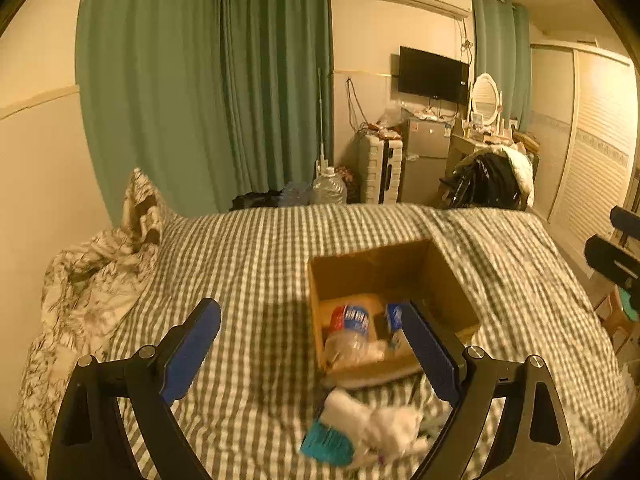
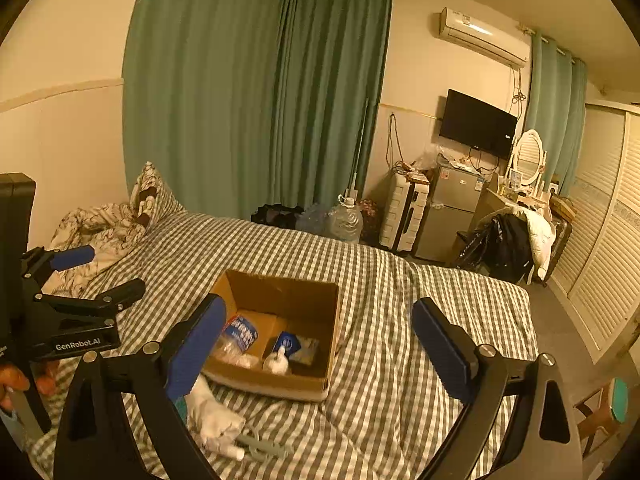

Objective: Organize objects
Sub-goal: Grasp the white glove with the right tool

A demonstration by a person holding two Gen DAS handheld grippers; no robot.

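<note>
Both grippers spread and empty, so we drop the left gripper (image 1: 312, 352) straight over the white cloth bundle (image 1: 372, 428), pinch its bulk, and lift clear of the cardboard box (image 1: 452, 280) rim while the right gripper (image 2: 320, 344) hangs clear.

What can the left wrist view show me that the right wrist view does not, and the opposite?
Only the left wrist view shows the teal brush-like item beside the white cloth. Only the right wrist view shows the person's hand holding the left hand-held gripper and a grey hanger-like piece. Both show the cardboard box on the checked bedspread, with a plastic bottle inside it.
</note>
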